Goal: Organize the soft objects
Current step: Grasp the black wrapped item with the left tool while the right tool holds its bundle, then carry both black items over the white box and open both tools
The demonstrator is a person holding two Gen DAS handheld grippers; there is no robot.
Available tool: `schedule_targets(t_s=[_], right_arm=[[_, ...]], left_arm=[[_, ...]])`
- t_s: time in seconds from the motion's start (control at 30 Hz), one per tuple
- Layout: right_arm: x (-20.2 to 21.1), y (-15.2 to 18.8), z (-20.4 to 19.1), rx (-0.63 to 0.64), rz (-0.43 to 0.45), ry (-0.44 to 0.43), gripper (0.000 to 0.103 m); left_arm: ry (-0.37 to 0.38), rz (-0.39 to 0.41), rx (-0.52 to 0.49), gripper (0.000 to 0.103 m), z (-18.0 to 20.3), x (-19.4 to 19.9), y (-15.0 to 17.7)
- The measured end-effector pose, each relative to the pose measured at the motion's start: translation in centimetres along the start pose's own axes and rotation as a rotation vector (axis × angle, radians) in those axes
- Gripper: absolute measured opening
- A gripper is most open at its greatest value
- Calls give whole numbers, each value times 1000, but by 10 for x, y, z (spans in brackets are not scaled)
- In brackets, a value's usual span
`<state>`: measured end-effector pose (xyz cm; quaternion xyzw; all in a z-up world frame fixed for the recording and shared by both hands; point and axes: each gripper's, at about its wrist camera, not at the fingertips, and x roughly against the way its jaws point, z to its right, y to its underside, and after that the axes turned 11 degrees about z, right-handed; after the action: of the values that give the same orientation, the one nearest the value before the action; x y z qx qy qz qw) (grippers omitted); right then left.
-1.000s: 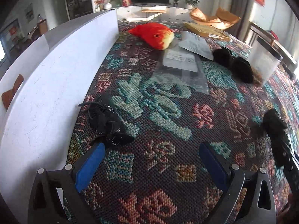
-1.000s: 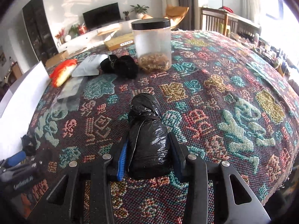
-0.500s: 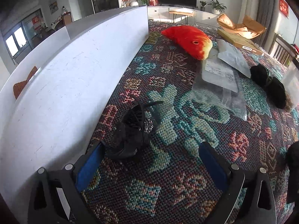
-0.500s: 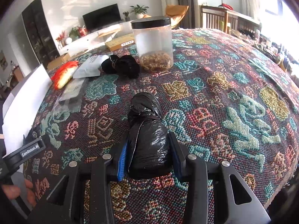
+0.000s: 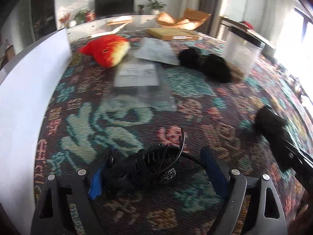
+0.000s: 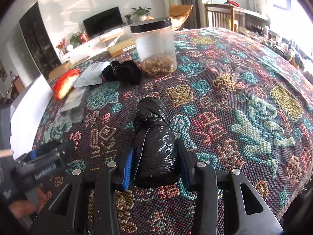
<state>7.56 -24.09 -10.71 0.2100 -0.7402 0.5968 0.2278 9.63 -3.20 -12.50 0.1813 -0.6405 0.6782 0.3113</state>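
The left gripper (image 5: 154, 168) has just been closing around a black hair clip (image 5: 148, 164) on the patterned cloth (image 5: 121, 117), near the white board (image 5: 25, 101); its left pad touches, the right stands clear. The right gripper (image 6: 154, 168) pinches a black plastic roll (image 6: 154, 137) resting on the cloth. Judging by this, the pick-up is underway, and next the left jaws need to finish closing before lifting.
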Motion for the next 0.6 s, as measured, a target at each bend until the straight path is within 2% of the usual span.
schedule_targets(t_s=[0.03,0.07,0.17,0.27,0.33,0.37,0.43,0.6], right_arm=[[2,-1,3,-12,10,11,42],[2,-2,6,-27,16,22,42],[1,-3,17,-74,16,54,43],[-7,-3,25,-103,-10,91,44],[-17,-1,27,-117,-63,94,53],[-17,-1,27,-123,-55,86,56],[-16,-1,27,-125,-58,88,75],[-13,-1,34,-166,-52,70,77]], left_arm=[[72,-16,-48,86,12,0,1],[83,-26,-104,86,23,-1,2],[49,-44,-188,88,32,-7,-2],[16,-77,-161,103,22,-15,-2],[16,-69,-151,103,18,-14,-2],[14,-67,-155,103,18,-14,-2],[10,-62,-153,103,19,-11,3],[11,-59,-150,103,19,-11,3]])
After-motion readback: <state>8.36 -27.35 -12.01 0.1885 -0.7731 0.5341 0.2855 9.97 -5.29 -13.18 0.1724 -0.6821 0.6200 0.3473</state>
